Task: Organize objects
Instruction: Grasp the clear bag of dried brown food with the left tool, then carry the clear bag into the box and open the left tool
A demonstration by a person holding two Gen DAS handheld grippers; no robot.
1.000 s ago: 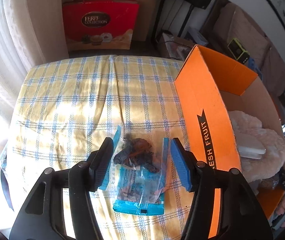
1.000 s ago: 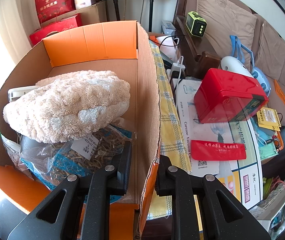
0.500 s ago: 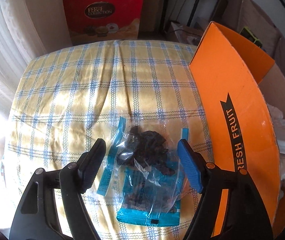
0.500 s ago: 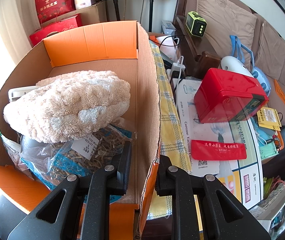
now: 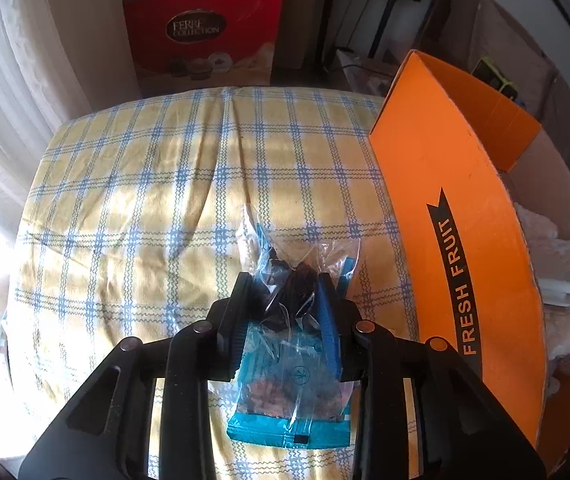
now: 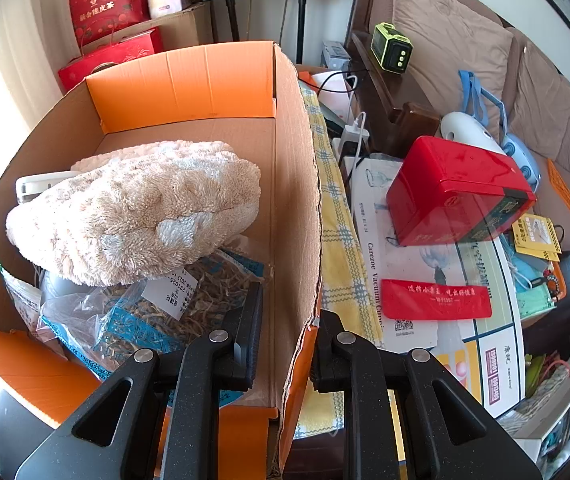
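A clear plastic bag (image 5: 291,364) with a teal base and dark dried bits lies on the checked tablecloth (image 5: 157,208). My left gripper (image 5: 287,292) is shut on the bag's upper part, pinching it between both fingers. The orange "FRESH FRUIT" cardboard box (image 5: 457,240) stands just to its right. In the right wrist view my right gripper (image 6: 289,320) is shut on the box's right wall (image 6: 295,216), one finger inside and one outside. Inside lie a fluffy beige cushion (image 6: 137,208) and a bag of dried strips (image 6: 157,312).
A red gift bag (image 5: 201,36) stands beyond the table's far edge. Right of the box are a red case (image 6: 457,192), a red pouch (image 6: 433,300), a white sheet, a power strip with cables and a sofa (image 6: 485,48).
My left gripper has closed from wide open onto the bag, bunching the plastic. The left view has shifted forward over the table. The right gripper has not moved.
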